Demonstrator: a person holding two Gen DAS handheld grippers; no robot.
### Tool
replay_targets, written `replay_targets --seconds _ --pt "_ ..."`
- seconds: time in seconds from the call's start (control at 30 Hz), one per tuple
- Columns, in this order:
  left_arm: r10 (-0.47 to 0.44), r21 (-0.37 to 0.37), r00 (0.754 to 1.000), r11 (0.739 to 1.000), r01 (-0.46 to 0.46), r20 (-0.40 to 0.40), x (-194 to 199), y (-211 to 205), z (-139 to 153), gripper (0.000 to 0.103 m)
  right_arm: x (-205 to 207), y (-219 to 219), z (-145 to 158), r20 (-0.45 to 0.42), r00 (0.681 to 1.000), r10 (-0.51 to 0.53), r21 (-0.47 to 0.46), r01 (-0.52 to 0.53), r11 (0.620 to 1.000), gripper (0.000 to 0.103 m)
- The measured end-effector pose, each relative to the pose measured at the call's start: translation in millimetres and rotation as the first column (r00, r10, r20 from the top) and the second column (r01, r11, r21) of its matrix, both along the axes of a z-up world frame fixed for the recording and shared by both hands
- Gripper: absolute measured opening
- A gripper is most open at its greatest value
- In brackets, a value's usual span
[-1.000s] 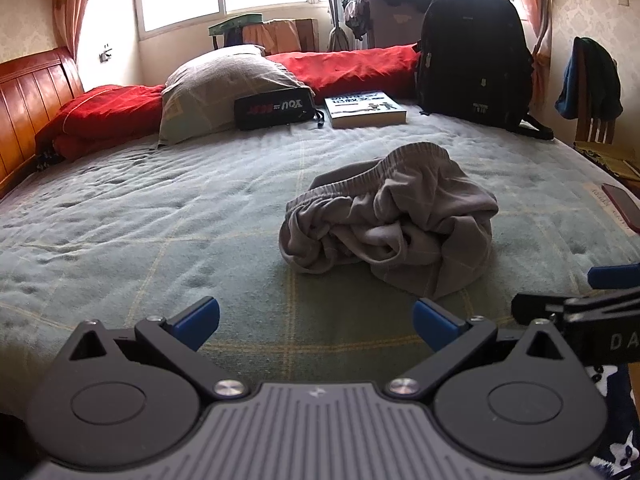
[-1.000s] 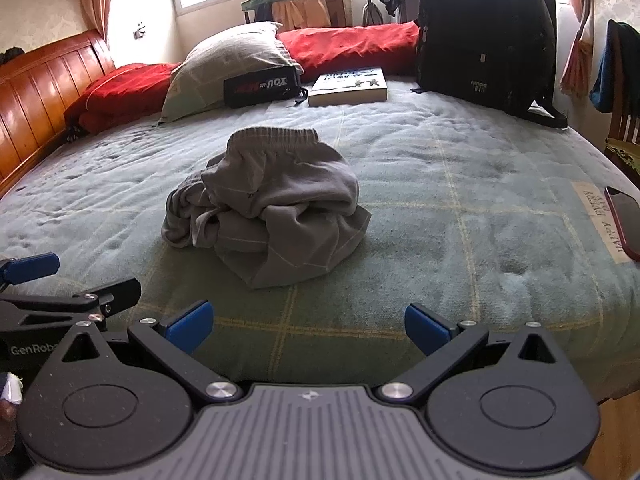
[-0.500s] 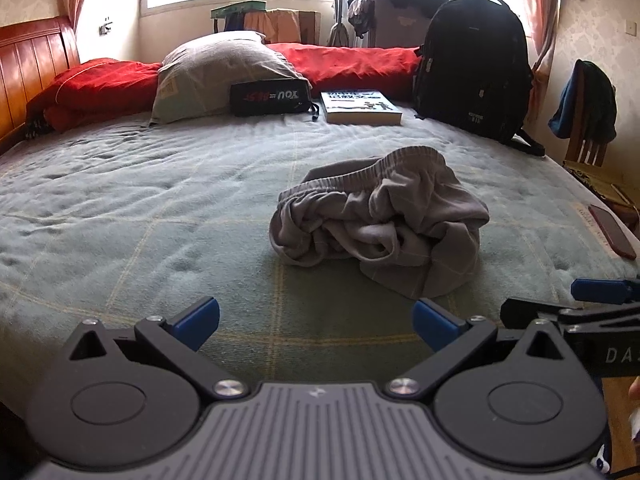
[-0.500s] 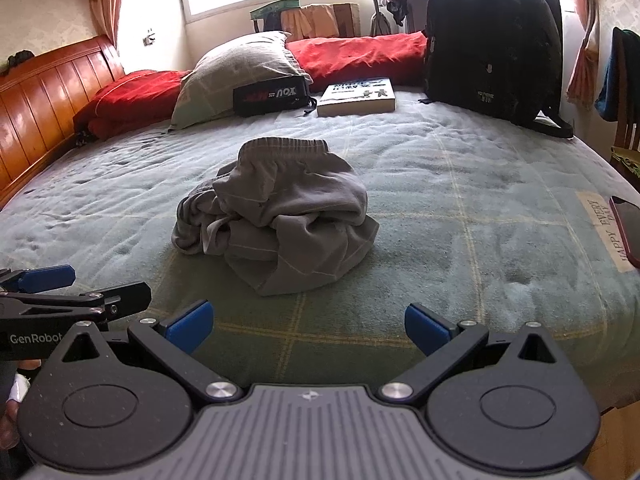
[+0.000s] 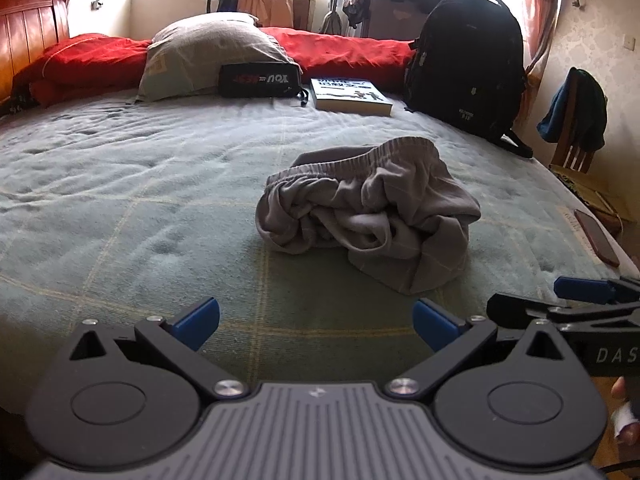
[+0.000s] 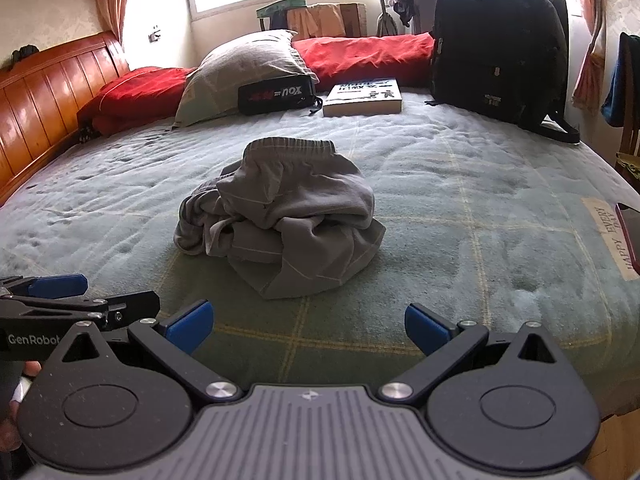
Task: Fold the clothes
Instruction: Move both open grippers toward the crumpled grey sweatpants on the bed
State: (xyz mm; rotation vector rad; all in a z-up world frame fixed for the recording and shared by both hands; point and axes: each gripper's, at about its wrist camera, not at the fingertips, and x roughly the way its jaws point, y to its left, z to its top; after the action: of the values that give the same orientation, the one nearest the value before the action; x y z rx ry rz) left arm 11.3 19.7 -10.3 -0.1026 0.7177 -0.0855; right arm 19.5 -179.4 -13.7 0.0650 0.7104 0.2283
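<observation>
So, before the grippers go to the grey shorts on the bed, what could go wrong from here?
1. The grey shorts lie bunched in a heap, so an open left gripper or right gripper may pinch several layers and lift the whole lump.
2. A low approach may also catch the green blanket.
3. The phone lies near the bed edge; dragged cloth might push it off.

The crumpled shorts [image 6: 280,220] lie on the bed [image 6: 480,208], near its middle. Both tools are positioned at 6 o'clock of the shorts, left tool [image 5: 316,320] beside right tool [image 6: 308,326], well apart from them. At 12 o'clock: pillow [image 6: 244,68], pouch [image 6: 276,94], book [image 6: 364,98]. At 2 o'clock: backpack [image 6: 496,40]. At 3 o'clock, at the bed edge: phone [image 6: 630,236].
</observation>
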Motion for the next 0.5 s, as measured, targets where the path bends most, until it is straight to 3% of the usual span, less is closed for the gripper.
replay_targets --seconds 0.17,0.37,0.5 --pt "-0.007 0.010 1.000 1.000 0.007 0.028 0 2 -2 0.102 7 1 -1 -0.010 1.000 0.006 -0.001 -0.006 1.000 0.103" --pt "-0.046 0.084 0.998 0.996 0.042 0.041 9 -5 -6 0.102 9 3 -4 -0.003 1.000 0.011 -0.021 -0.011 1.000 0.103" --pt "-0.038 0.070 0.999 0.997 0.036 0.035 15 -2 -8 0.102 8 1 -6 0.011 1.000 0.023 -0.029 -0.023 0.999 0.103"
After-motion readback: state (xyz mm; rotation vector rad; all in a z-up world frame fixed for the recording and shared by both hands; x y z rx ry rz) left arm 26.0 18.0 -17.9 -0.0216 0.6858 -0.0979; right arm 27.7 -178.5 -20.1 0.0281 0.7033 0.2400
